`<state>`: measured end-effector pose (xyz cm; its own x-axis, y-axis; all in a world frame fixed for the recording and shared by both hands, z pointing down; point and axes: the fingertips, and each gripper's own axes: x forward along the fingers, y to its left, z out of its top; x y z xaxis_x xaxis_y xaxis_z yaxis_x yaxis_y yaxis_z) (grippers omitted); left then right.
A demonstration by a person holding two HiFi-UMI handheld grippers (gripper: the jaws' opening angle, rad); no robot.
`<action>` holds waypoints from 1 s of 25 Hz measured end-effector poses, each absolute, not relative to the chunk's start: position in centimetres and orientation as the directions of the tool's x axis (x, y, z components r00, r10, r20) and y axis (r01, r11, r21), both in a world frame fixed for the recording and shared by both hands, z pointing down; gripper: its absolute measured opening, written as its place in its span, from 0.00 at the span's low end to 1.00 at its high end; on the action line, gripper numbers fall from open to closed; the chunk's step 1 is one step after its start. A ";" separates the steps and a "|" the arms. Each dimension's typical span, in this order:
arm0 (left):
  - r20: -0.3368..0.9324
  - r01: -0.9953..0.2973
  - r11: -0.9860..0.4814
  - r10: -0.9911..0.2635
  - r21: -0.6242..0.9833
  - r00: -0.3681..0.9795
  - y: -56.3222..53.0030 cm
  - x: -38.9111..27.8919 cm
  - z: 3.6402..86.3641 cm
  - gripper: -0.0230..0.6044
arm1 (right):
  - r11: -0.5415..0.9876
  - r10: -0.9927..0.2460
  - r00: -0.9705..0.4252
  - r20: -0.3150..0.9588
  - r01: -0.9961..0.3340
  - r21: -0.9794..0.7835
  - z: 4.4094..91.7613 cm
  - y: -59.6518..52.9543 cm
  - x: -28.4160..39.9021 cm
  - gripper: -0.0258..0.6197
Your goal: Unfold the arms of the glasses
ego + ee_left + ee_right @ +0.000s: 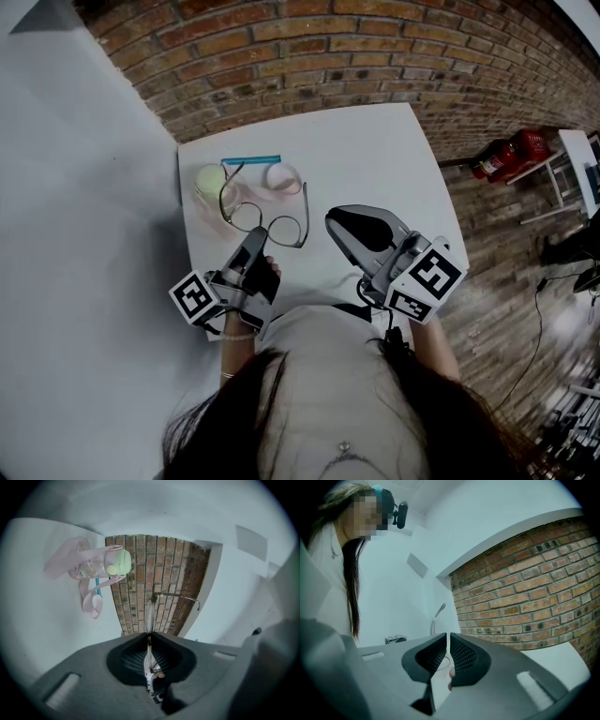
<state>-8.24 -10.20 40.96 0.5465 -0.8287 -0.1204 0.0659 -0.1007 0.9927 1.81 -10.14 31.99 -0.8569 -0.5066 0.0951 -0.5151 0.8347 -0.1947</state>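
The thin dark-rimmed glasses [285, 231] are over the white table [375, 150], and both arms point away from me toward the wall. My left gripper [255, 238] is shut on the frame near the left lens. In the left gripper view the frame stands edge-on between the jaws of the left gripper [150, 637], and one arm [178, 596] stretches off beyond them. My right gripper [330, 221] hovers just right of the glasses' right arm, with a strip of table showing between them. Only a thin slit shows between the jaws of the right gripper [447, 637], and an arm tip [437, 617] rises beyond them.
Behind the glasses lie a pale pink strap-like thing [281, 176], a light green ball [211, 180] and a blue strip [251, 160]. A brick wall [375, 56] backs the table. A red fire extinguisher [506, 155] lies on the wooden floor at the right.
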 end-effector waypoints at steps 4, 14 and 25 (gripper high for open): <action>-0.126 0.072 -0.104 -0.821 0.992 0.556 -10.1 -8.0 40.8 0.07 | 0.813 -0.536 -0.831 0.147 -0.556 -0.173 33.6 -10.7 2.3 0.08; -0.132 0.089 -0.099 -0.808 0.991 0.574 -10.0 -7.6 40.9 0.07 | 0.773 -0.573 -0.779 0.253 -0.617 -0.150 38.0 -11.4 3.3 0.05; -0.133 0.094 -0.096 -0.802 0.991 0.582 -9.9 -7.5 41.1 0.07 | 0.741 -0.599 -0.731 0.328 -0.661 -0.121 40.6 -11.9 4.2 0.05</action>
<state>-7.46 -9.92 41.10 0.5822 -0.8021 -0.1329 0.0936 -0.0963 0.9909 4.25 -11.94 40.59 -0.7307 -0.5985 0.3284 -0.6609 0.7407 -0.1207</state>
